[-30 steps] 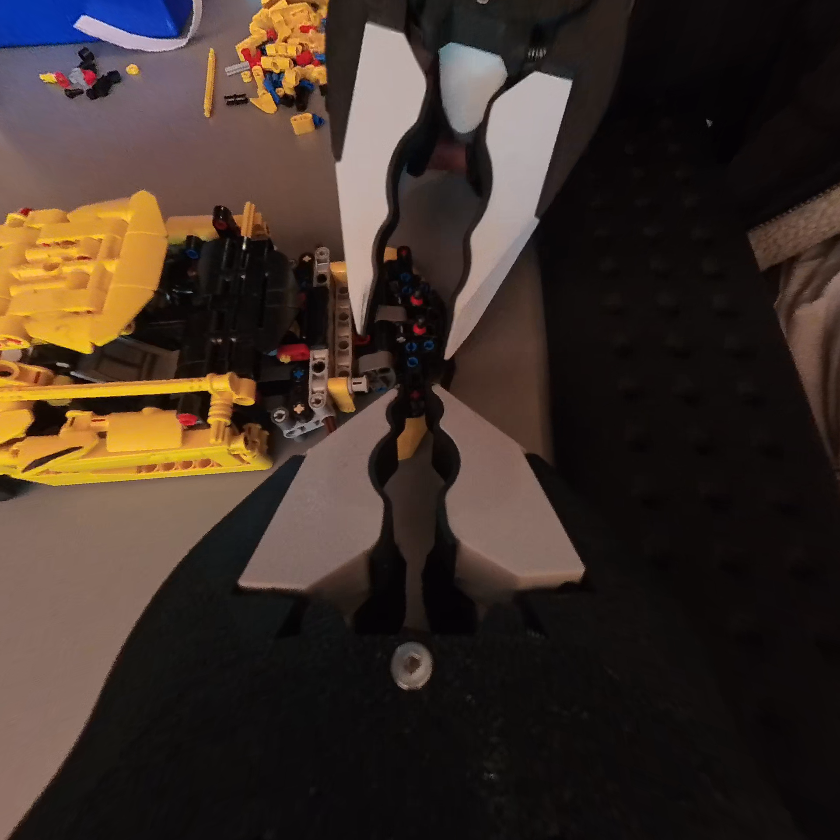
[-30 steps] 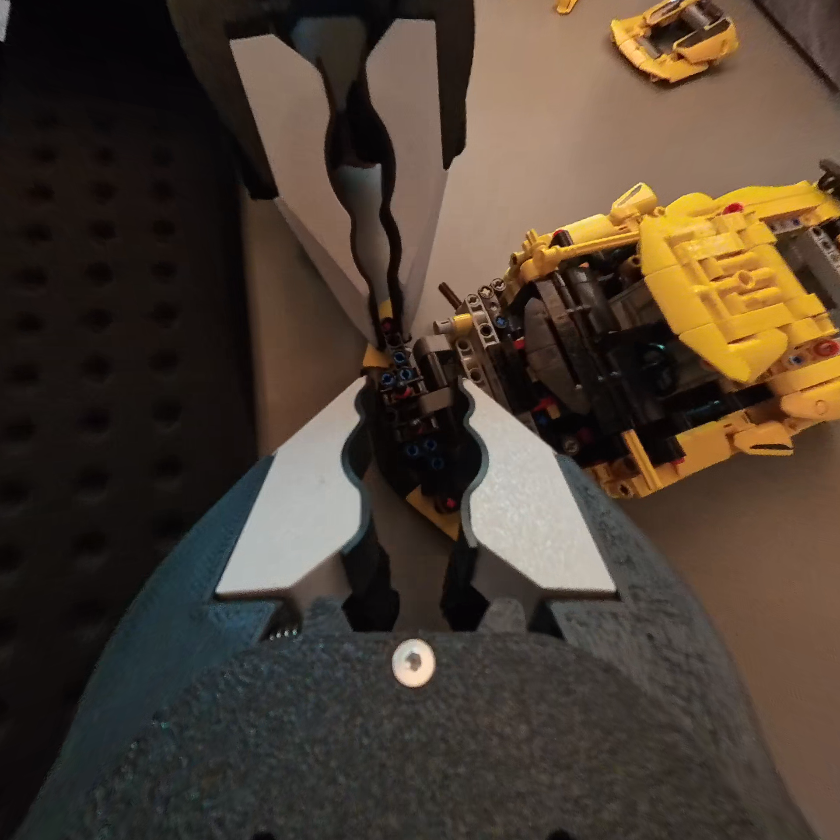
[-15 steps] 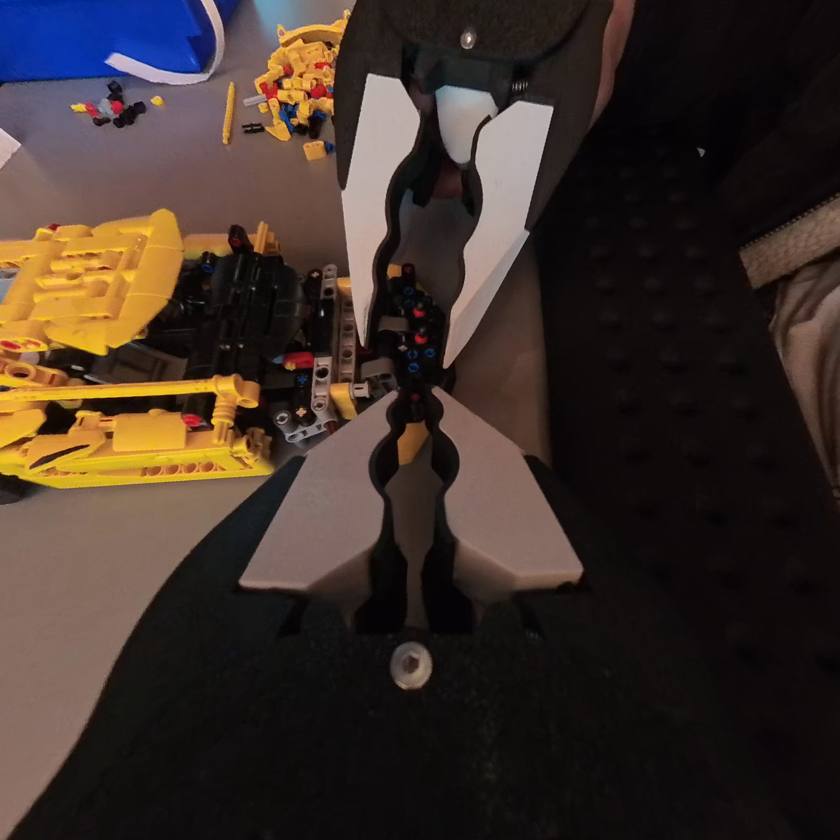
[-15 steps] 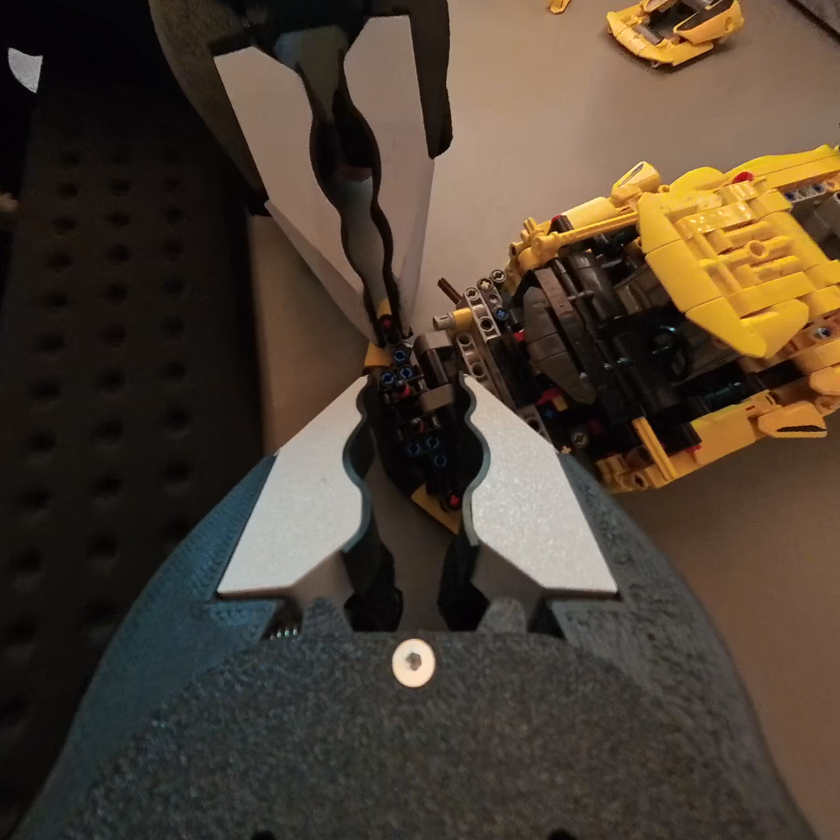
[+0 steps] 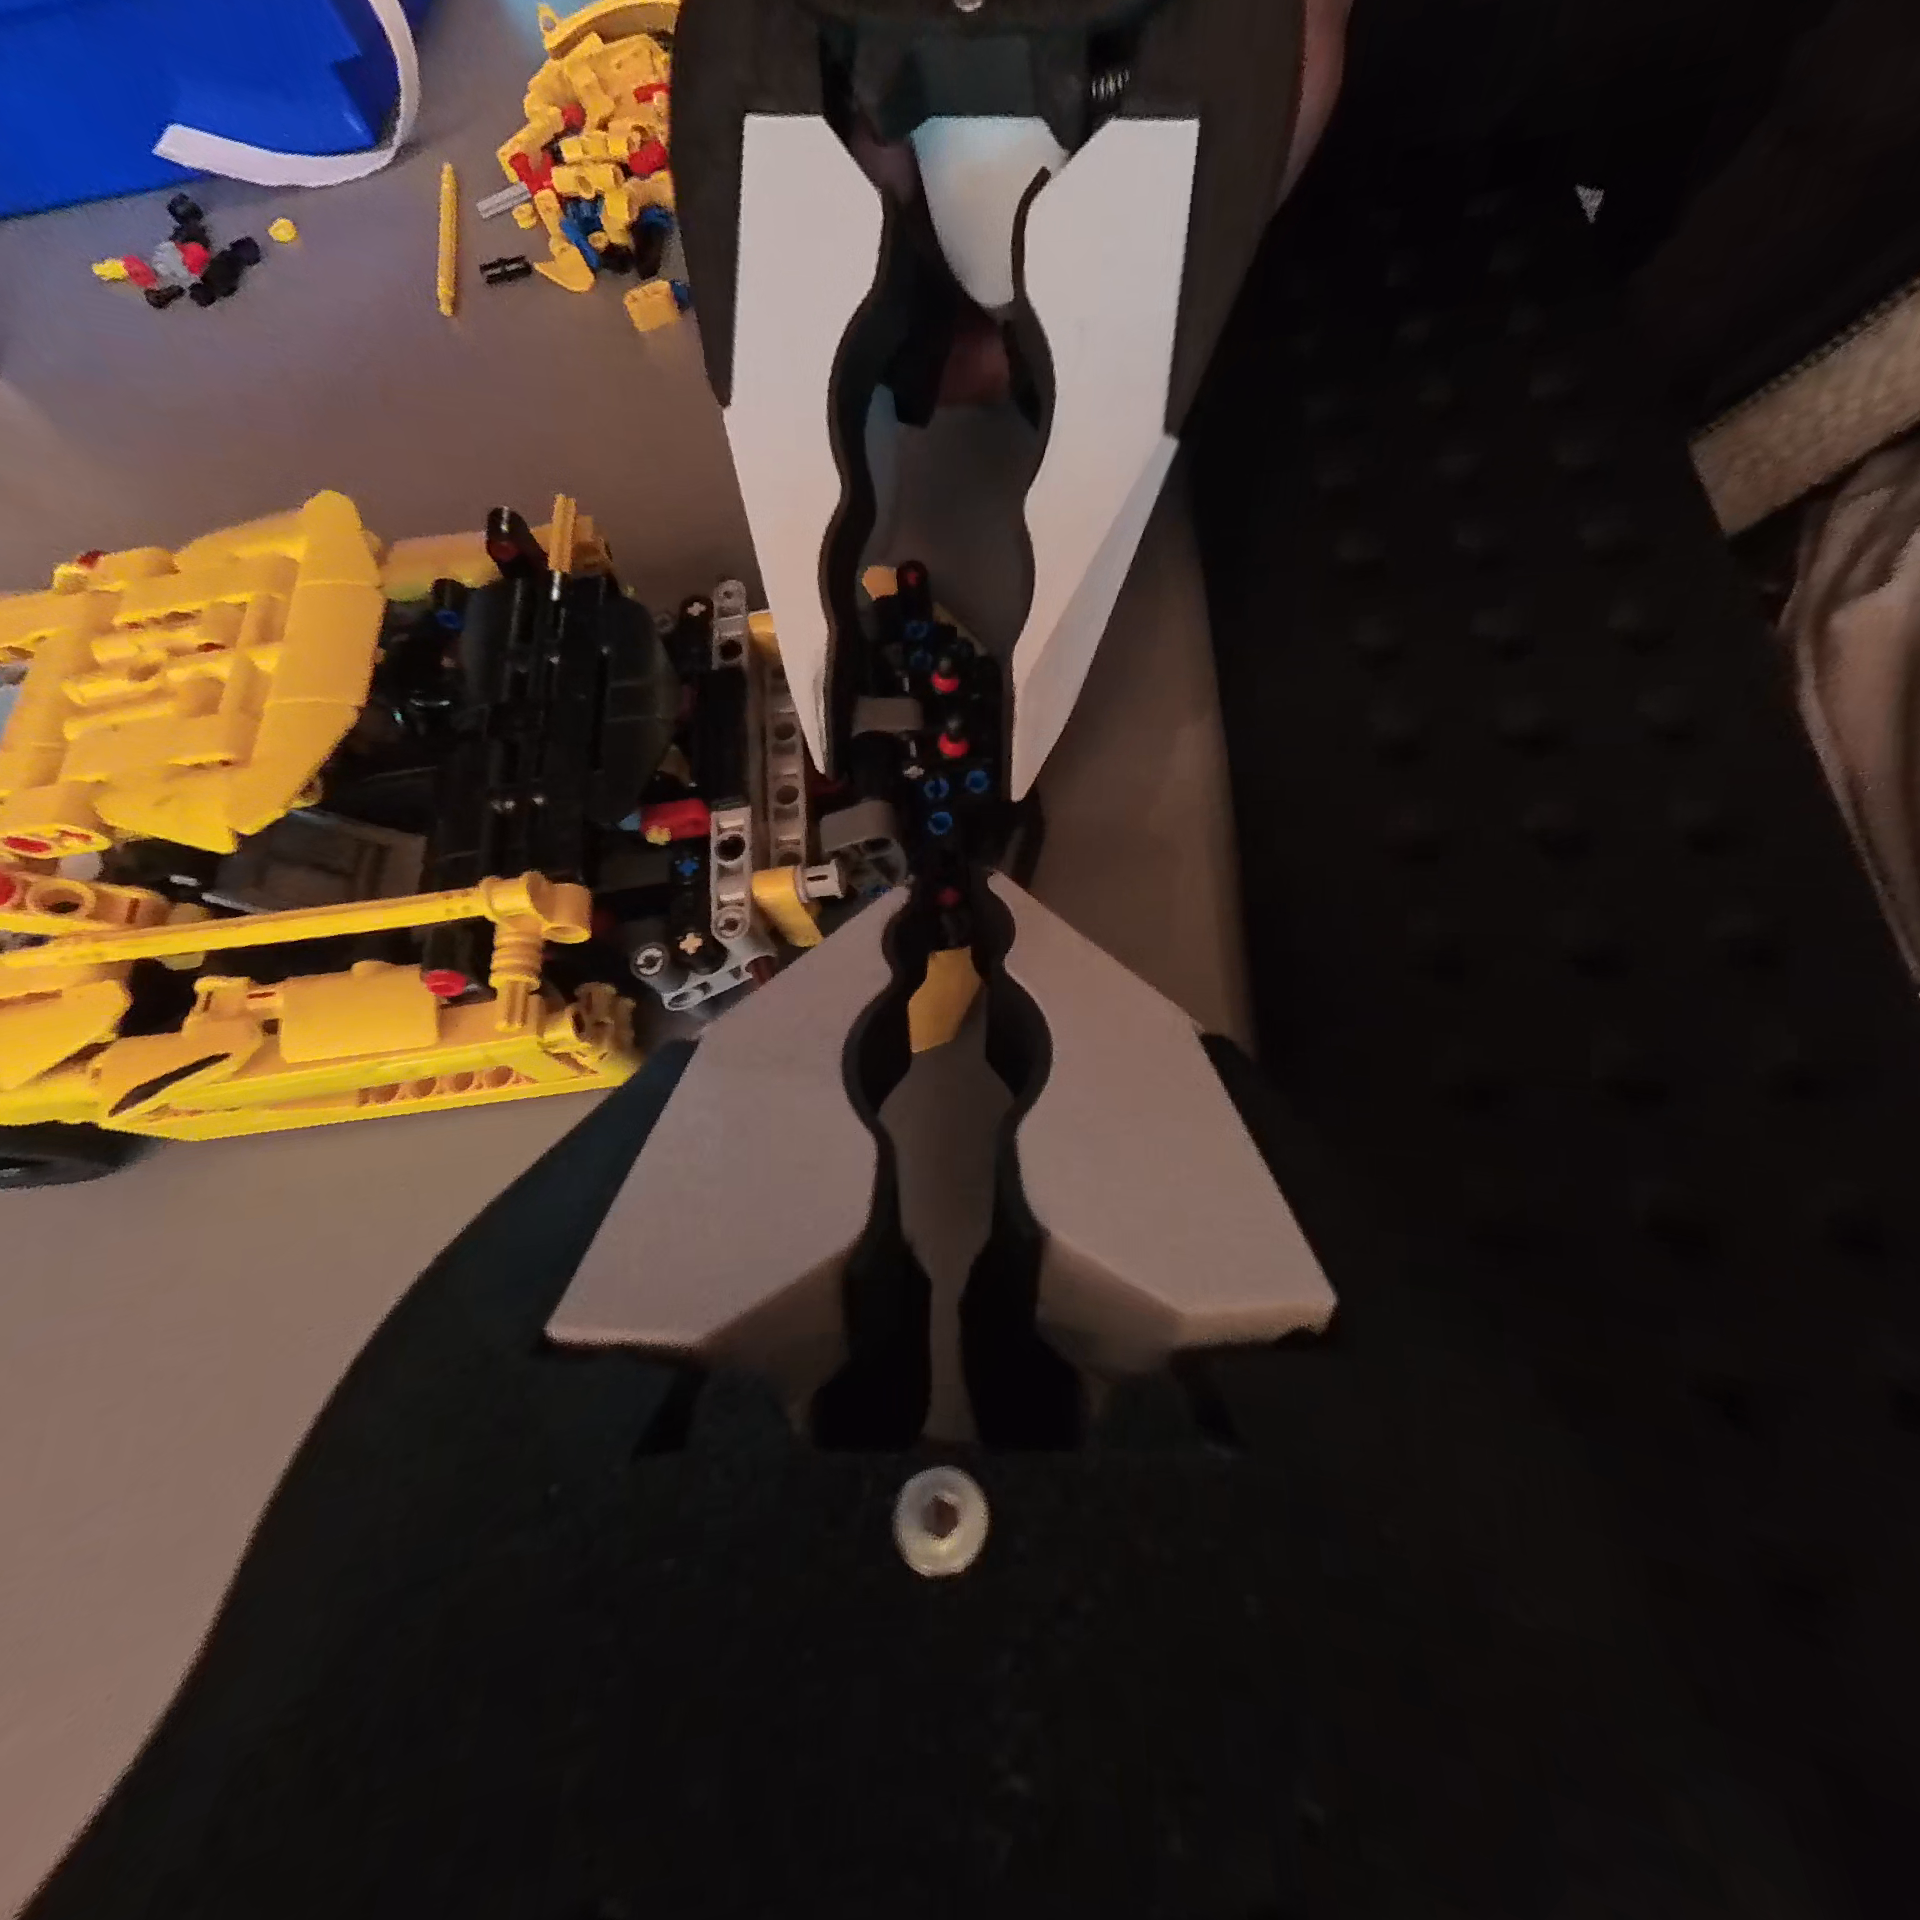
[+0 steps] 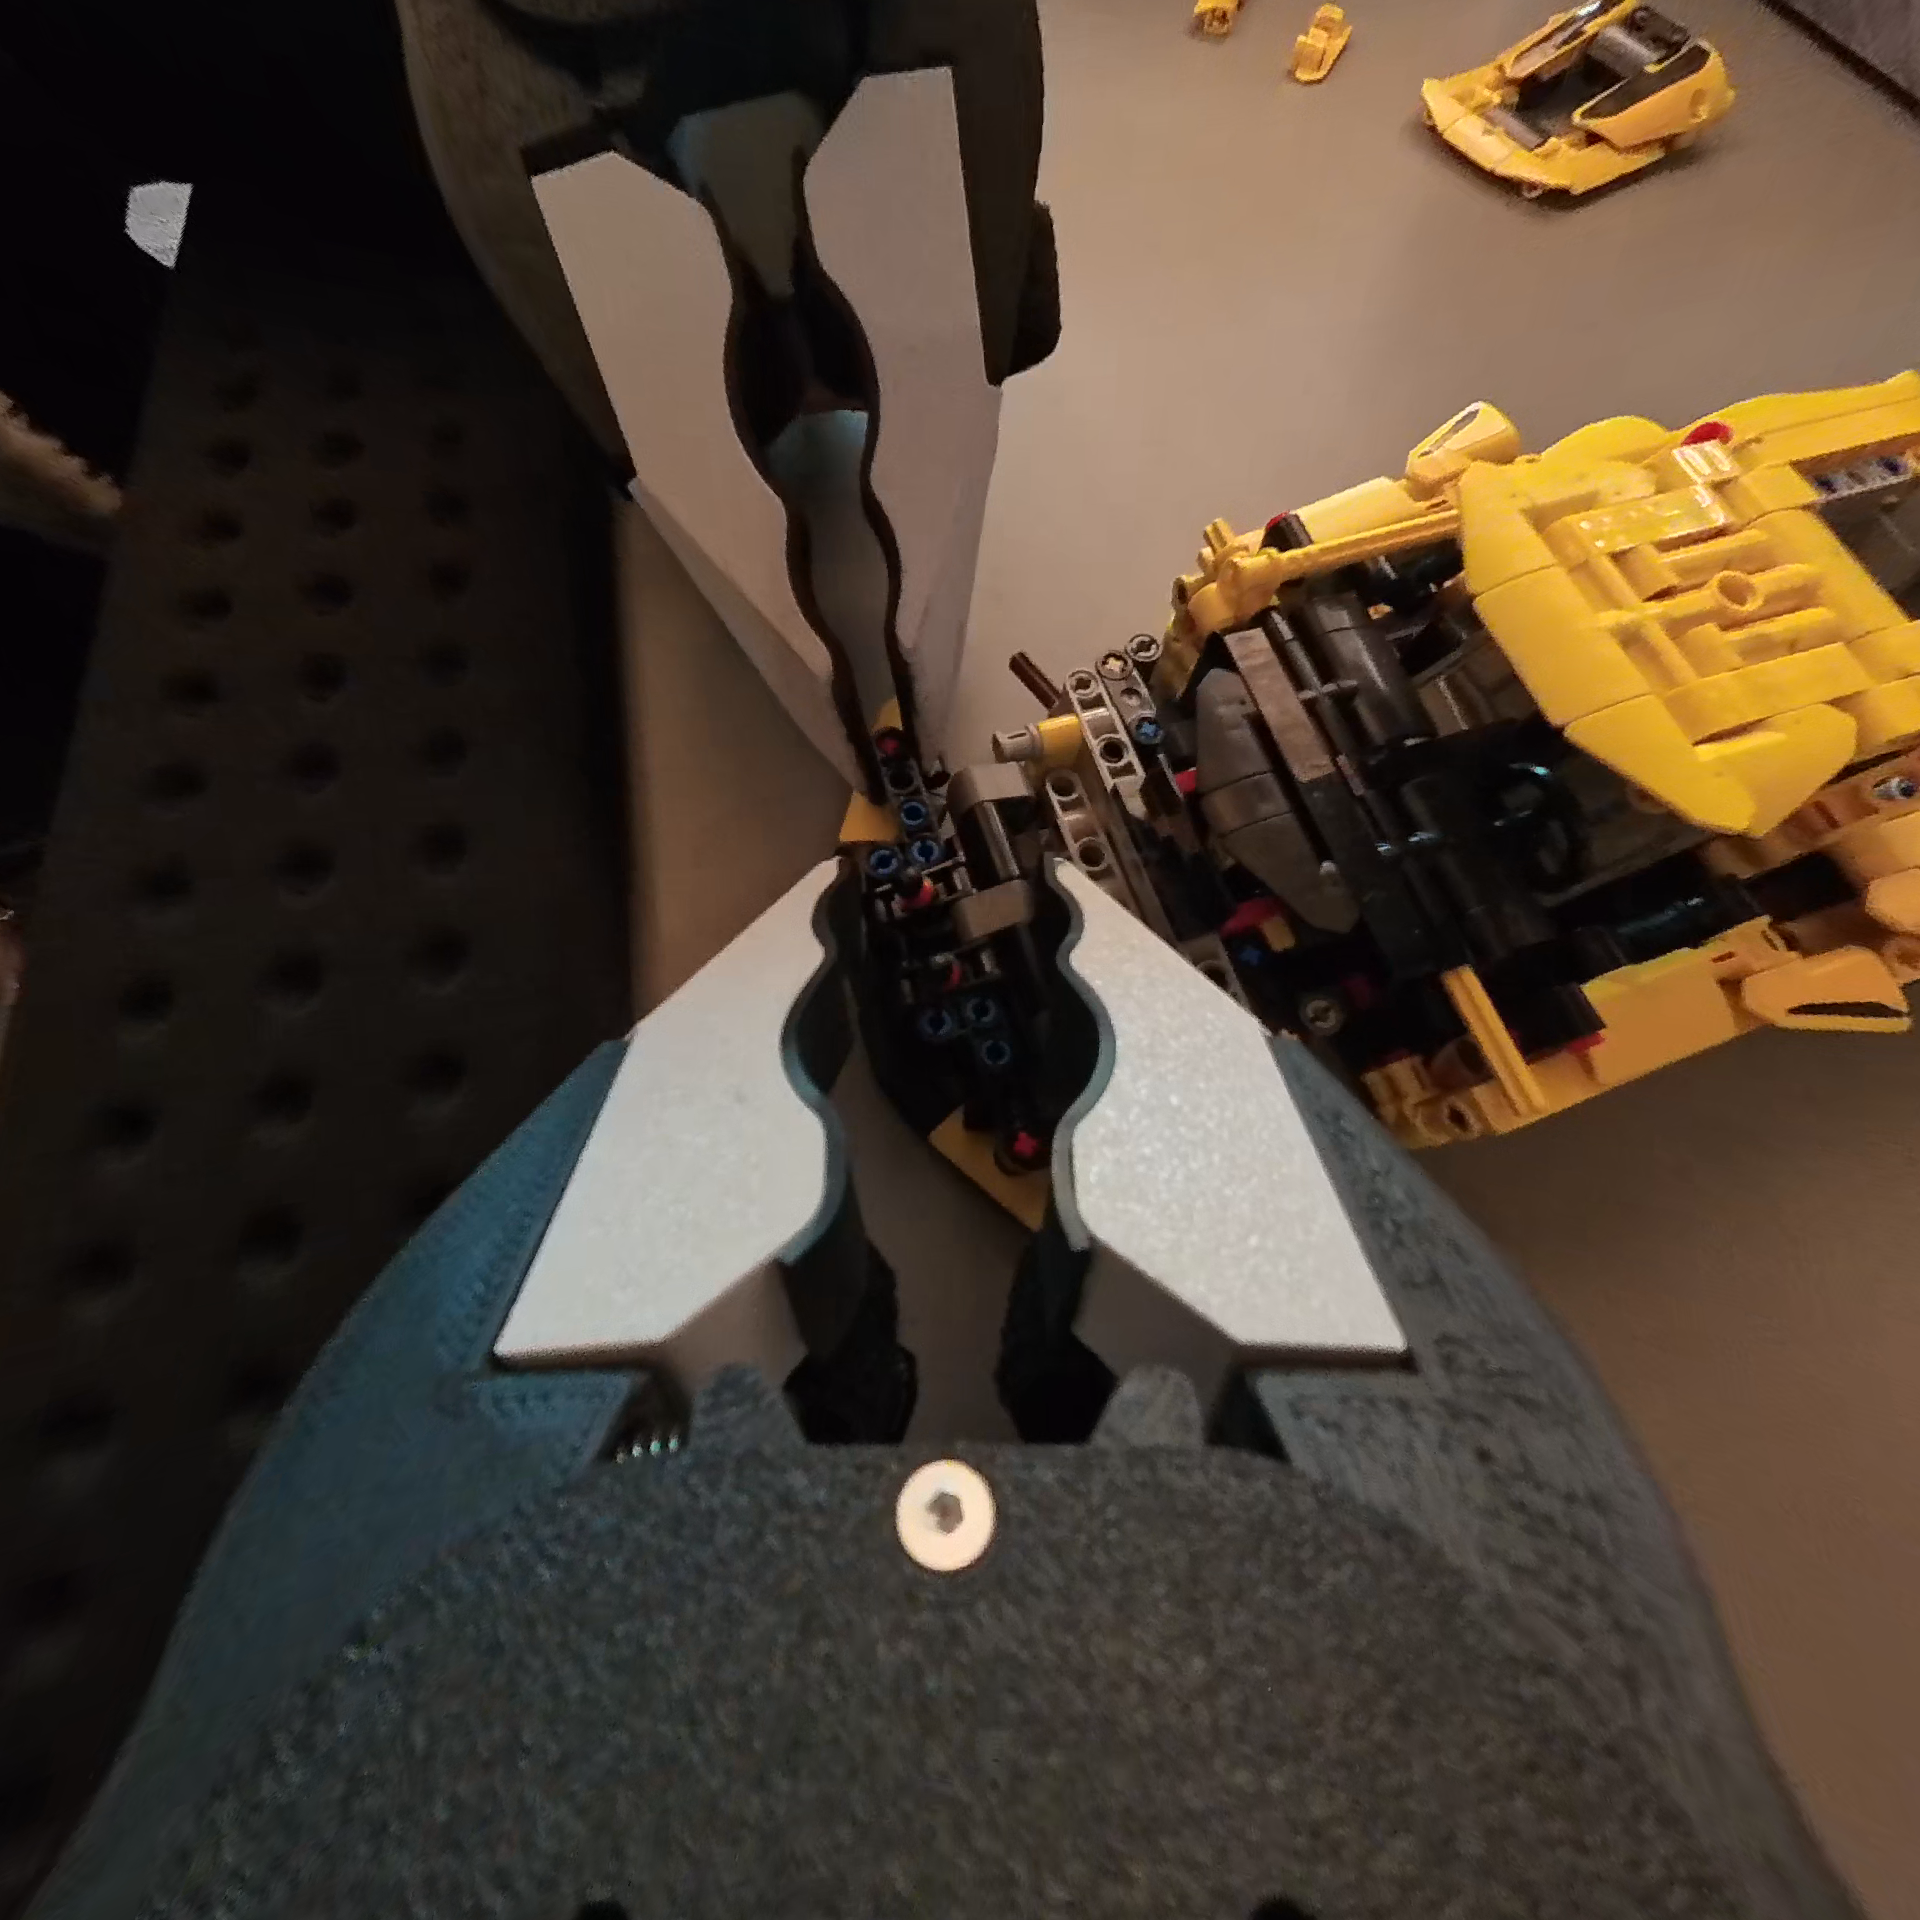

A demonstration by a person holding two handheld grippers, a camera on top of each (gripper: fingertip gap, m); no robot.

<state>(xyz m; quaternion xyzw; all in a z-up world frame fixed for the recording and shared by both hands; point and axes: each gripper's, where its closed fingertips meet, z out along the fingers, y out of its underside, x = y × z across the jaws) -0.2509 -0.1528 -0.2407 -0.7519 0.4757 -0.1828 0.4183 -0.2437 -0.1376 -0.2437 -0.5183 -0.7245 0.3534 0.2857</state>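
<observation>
Both our grippers clamp the black end block [image 5: 940,790] of the yellow brick car [image 5: 260,831]: left gripper [image 5: 945,904], right gripper [image 6: 951,883], tips facing.

The left gripper [image 5: 948,906] pinches the near end of a black brick-built section [image 5: 940,769] studded with blue and red pins, a yellow piece [image 5: 940,1003] showing between its fingers just behind the tips. Straight ahead, the right gripper [image 5: 920,784] comes in from the opposite side, its white fingers [image 5: 800,468] closed around the far part of the same section. To the left lies a yellow and black toy car [image 5: 291,821] on the grey table [image 5: 208,1299], joined to that section. Farther ahead on the left sit a pile of loose bricks [image 5: 587,197], a few small scattered pieces [image 5: 187,260] and a blue bag [image 5: 156,94].
</observation>
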